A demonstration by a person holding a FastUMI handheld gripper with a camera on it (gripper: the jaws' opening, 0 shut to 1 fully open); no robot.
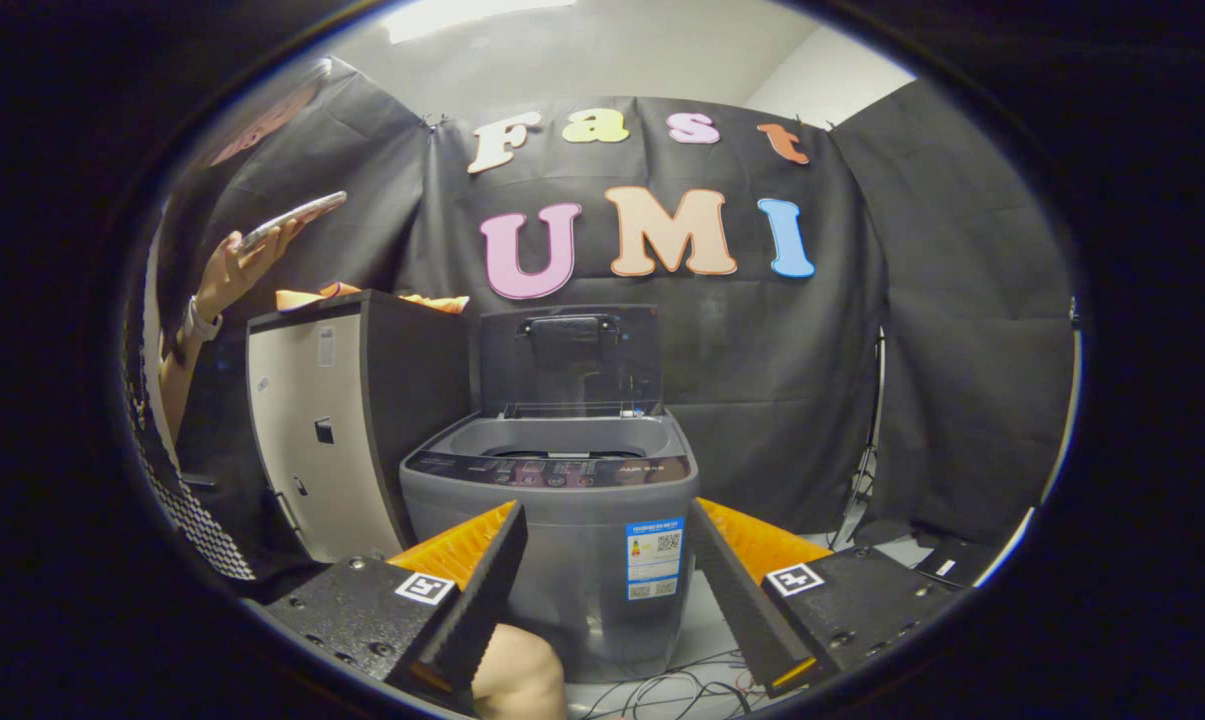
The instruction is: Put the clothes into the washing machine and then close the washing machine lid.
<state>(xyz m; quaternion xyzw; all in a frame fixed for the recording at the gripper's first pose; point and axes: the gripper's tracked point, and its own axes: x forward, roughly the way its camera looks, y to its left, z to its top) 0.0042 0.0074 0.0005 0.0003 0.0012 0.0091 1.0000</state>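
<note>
Orange clothes (pixel 362 296) wait on the cabinet (pixel 347 420); our gripper (pixel 602 575), jaws spread and empty, must reach them before the open washing machine (pixel 562 520).

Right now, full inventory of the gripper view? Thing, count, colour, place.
Grey top-loading washing machine: 1, grey, just ahead of the fingers, centred between them.
Dark washing machine lid: 1, black, raised upright at the machine's back.
Cream-fronted cabinet: 1, cream and black, touching or near the machine's left side.
Orange cloth: 1 pile, orange, on top of the cabinet.
Phone: 1, pale, held above the cabinet.
Floor cables: several, dark, below the machine.
Person's hand: 1, holding the phone.
Tool: 1, fingers open, holding nothing.
</note>
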